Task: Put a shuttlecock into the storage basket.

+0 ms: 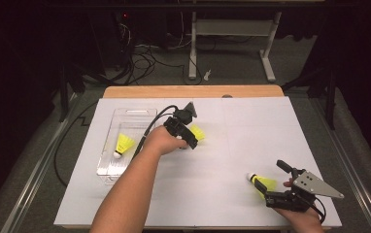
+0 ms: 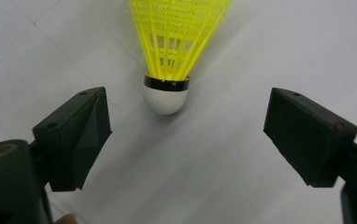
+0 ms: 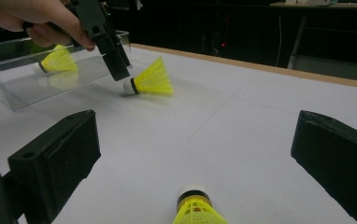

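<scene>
1. White paper covers the table [image 1: 251, 131], whose wooden edge is seen at the far side; a dark room with cables and desk legs lies behind it.
2. At the middle of the table, the left gripper [image 1: 189, 141] is held in the person's left hand [image 1: 161, 141] and is pointed down at the surface, with a black cable trailing from it. In the left gripper view, its jaws are seen spread wide apart with nothing pinched between them.
3. A yellow shuttlecock [image 2: 173, 51] is seen lying on the paper just ahead of those jaws, its white cork tip turned towards them and not touched by either one.
4. At the near right corner, the right gripper [image 1: 271, 182] is held in the right hand [image 1: 302, 216]. Its jaws are likewise spread wide, gripping nothing.
5. A second yellow shuttlecock [image 1: 261, 182] lies between the right gripper's jaws, its cork pointing away from the hand.
6. Left of the left gripper, a clear plastic box [image 1: 127, 115] rests on the paper, and a third yellow shuttlecock [image 1: 123, 144] is seen inside it.
</scene>
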Demonstrator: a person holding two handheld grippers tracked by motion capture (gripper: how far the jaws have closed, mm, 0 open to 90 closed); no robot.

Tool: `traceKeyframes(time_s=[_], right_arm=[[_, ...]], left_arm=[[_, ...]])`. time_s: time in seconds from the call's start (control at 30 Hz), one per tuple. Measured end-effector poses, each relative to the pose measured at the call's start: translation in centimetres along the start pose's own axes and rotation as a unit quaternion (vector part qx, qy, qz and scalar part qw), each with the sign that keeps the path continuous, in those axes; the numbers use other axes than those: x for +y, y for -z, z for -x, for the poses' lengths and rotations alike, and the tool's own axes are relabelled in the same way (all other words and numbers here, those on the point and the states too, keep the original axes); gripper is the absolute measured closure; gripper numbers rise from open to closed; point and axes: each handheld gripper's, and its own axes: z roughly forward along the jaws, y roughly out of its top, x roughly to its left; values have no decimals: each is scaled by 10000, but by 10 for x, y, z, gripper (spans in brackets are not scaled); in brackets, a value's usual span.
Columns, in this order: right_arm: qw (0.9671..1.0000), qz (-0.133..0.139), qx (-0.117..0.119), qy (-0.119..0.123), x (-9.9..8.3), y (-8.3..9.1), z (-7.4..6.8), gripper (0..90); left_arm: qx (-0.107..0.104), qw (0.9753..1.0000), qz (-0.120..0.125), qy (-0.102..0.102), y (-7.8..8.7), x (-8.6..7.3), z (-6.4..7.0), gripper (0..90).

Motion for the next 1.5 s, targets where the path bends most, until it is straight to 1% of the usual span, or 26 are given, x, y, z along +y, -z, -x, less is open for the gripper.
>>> traceKeyframes(time_s=[0.07,0.1,0.2,0.33,0.43,0.5,0.6,0.83,1.0,1.07,1.17,1.33,1.43,1.5], right_arm=[[10000,-12,5,-2,0,0,0,20],[10000,-8,6,-4,0,-1,0,20],[10000,-10,9,-1,0,-1,0,20],[10000,-13,13,-3,0,0,0,20],[10000,-17,9,-4,-1,-1,0,21],[10000,-28,18,14,-1,-1,0,20],[10000,-29,14,7,-1,-1,1,21],[10000,-22,17,-7,-1,-1,1,21],[10000,-16,16,-9,-1,-1,1,22],[10000,-21,15,-7,-1,-1,1,22],[10000,-21,19,1,-1,-1,1,22],[10000,-18,12,-11,-1,-1,2,23],[10000,-14,6,-19,-1,0,2,23],[10000,-14,7,-18,-1,0,2,23]], left_arm=[[51,9999,-67,-70,-4,1,1,202],[41,9999,-89,-82,-6,1,1,216],[35,9999,-103,-102,-9,3,2,261],[121,9998,-97,-106,-12,3,2,293],[183,9997,-129,-92,-13,3,1,332],[255,9996,-136,-25,-13,4,-1,364],[292,9995,-101,-3,-14,4,-3,416],[238,9996,-78,-94,-20,5,-1,460],[374,9991,-136,-131,-24,6,1,506],[368,9992,-116,-135,-25,6,1,528],[411,9989,-161,-140,-26,6,1,563],[454,9987,-147,-151,-27,6,1,630],[478,9986,-140,-163,-27,6,1,636],[439,9988,-111,-167,-27,5,1,641]])
